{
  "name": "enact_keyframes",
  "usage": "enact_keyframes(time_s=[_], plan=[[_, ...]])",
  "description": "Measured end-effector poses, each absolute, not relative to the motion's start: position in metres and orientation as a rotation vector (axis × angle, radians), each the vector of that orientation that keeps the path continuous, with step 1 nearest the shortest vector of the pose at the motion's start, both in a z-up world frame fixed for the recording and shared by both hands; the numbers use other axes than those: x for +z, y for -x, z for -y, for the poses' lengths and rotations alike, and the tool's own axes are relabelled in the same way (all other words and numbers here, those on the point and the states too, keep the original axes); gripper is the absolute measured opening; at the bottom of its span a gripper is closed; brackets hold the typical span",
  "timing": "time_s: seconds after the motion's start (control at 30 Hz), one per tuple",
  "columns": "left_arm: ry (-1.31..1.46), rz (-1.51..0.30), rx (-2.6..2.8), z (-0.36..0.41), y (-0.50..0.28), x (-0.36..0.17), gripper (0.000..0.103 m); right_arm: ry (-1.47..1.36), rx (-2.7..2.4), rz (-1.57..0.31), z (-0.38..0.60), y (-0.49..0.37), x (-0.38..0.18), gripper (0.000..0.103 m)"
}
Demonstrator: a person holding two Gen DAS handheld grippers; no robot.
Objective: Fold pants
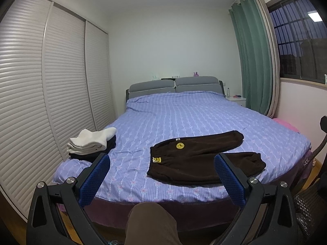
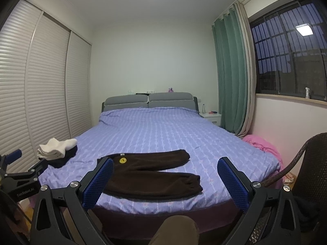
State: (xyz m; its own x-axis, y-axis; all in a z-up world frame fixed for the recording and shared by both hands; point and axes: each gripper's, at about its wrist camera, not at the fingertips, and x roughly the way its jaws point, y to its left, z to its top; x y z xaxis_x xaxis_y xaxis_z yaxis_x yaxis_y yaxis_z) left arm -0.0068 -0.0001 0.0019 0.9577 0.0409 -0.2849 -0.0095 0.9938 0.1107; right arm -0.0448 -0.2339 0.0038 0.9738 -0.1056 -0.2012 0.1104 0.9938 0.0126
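Note:
Dark brown pants (image 1: 196,159) lie flat near the foot of the bed, waistband to the left, both legs pointing right; a yellow round patch and a yellow tag show near the waist. They also show in the right wrist view (image 2: 151,173). My left gripper (image 1: 161,163) is open and empty, held off the foot of the bed, short of the pants. My right gripper (image 2: 165,167) is open and empty, also back from the bed edge. The left gripper shows at the left edge of the right wrist view (image 2: 14,163).
The bed (image 1: 184,118) has a purple patterned sheet. A stack of folded white and dark clothes (image 1: 92,145) sits at its left foot corner. A louvred wardrobe (image 1: 40,91) runs along the left. A wicker chair (image 2: 306,173) stands at the right. My knee (image 1: 151,222) is below.

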Motion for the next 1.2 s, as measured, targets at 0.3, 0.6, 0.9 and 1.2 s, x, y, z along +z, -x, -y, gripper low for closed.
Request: enact_keyframes(time_s=[0.3, 0.6, 0.9, 1.2], plan=[[-0.118, -0.282, 0.019, -0.001, 0.008, -0.002, 0.103, -0.005, -0.106, -0.195, 0.225, 0.043, 0.002, 0.103], [-0.123, -0.289, 0.022, -0.002, 0.000, -0.011, 0.103, 0.009, -0.116, -0.192, 0.225, 0.035, -0.003, 0.103], [-0.100, -0.285, 0.017, 0.004, -0.036, -0.023, 0.103, 0.043, -0.150, -0.161, 0.227, 0.018, -0.009, 0.103], [-0.166, -0.266, 0.051, 0.013, -0.092, -0.060, 0.103, 0.078, -0.178, -0.251, 0.231, -0.045, -0.044, 0.103]])
